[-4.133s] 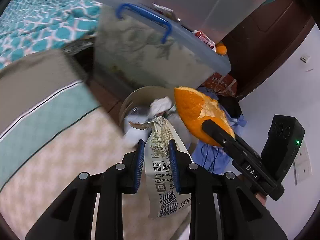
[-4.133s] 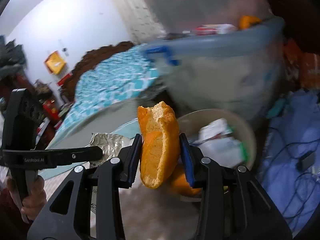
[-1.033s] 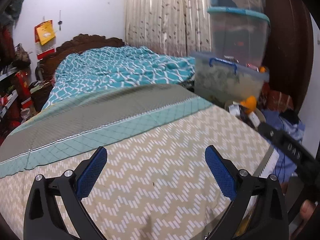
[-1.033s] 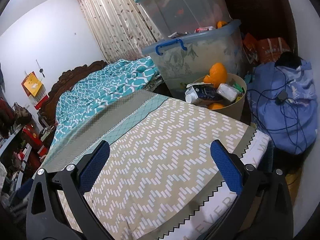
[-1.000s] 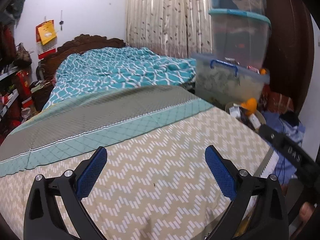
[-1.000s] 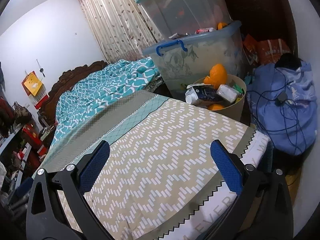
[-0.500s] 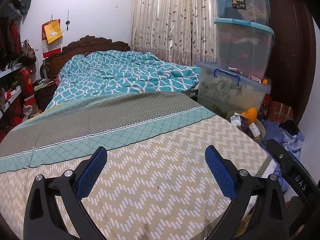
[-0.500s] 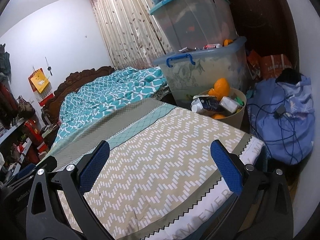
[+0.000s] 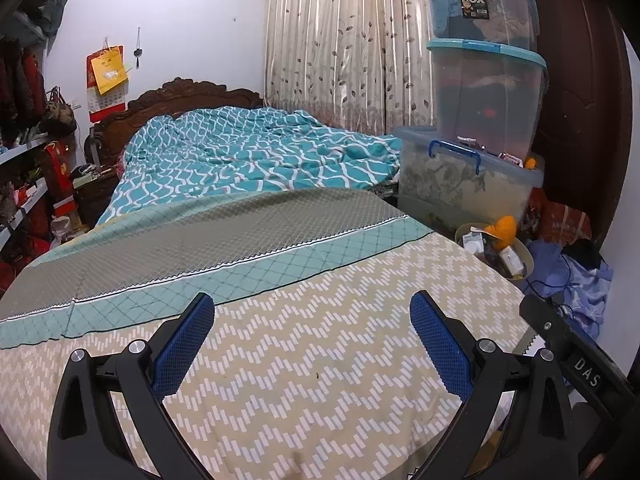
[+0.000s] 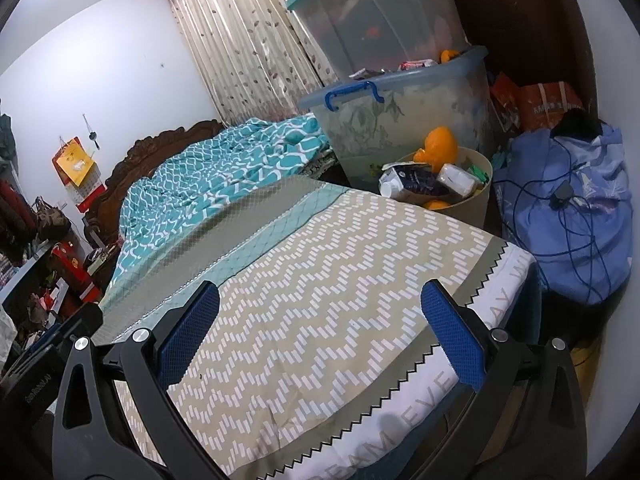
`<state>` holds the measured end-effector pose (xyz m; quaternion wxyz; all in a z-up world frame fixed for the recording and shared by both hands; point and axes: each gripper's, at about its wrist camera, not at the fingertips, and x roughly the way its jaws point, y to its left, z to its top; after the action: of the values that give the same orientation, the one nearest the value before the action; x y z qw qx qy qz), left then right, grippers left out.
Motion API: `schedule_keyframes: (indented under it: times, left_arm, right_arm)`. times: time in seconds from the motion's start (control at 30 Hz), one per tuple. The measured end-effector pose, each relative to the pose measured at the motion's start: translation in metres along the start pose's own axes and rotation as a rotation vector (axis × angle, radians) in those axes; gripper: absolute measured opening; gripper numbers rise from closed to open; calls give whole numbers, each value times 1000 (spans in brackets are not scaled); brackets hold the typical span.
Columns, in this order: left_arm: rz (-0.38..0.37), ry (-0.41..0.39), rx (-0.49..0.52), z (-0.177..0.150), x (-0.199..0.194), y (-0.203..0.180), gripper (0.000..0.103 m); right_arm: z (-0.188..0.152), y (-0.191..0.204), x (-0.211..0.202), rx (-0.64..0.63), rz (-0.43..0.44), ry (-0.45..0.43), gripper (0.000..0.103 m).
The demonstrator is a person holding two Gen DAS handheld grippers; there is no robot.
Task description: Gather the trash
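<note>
My left tongs (image 9: 312,344) and right tongs (image 10: 320,334) hang wide apart and empty over the bed (image 9: 320,360); the trash, orange peel (image 10: 440,146) on top, sits in the bin (image 10: 478,200) beside it; collecting looks finished, so next I'd scan for strays

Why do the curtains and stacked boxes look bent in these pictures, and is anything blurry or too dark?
Left wrist view: fisheye bending bows the curtain and stacked boxes outward, corners black; dim, bluish light, focus fairly sharp. Right wrist view: the whole room tilts and curves, the bin is clear, the door behind lies in deep shadow.
</note>
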<state>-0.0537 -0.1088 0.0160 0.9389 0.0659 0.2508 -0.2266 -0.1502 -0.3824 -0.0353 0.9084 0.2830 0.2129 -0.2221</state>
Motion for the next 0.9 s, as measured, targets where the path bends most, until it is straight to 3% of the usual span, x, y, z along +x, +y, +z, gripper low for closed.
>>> schedule_keyframes:
  times: [0.43,0.63,0.8,0.9]
  left_arm:
    - [57,-8,133,-3,-8,-12,94]
    - [16,24,105,-2,-6,1,94]
    - [59,7,83,0,-8,14,95]
    - [22,6,60,1,-9,20,95]
  right_arm:
    - [-9,8,-14,-110,-58,36,100]
    - [-20,17,-14,-173,-62,86,100]
    - [-27,17,-16,-173,-70,105,100]
    - [-36,21,-16,-193,-65,141,100]
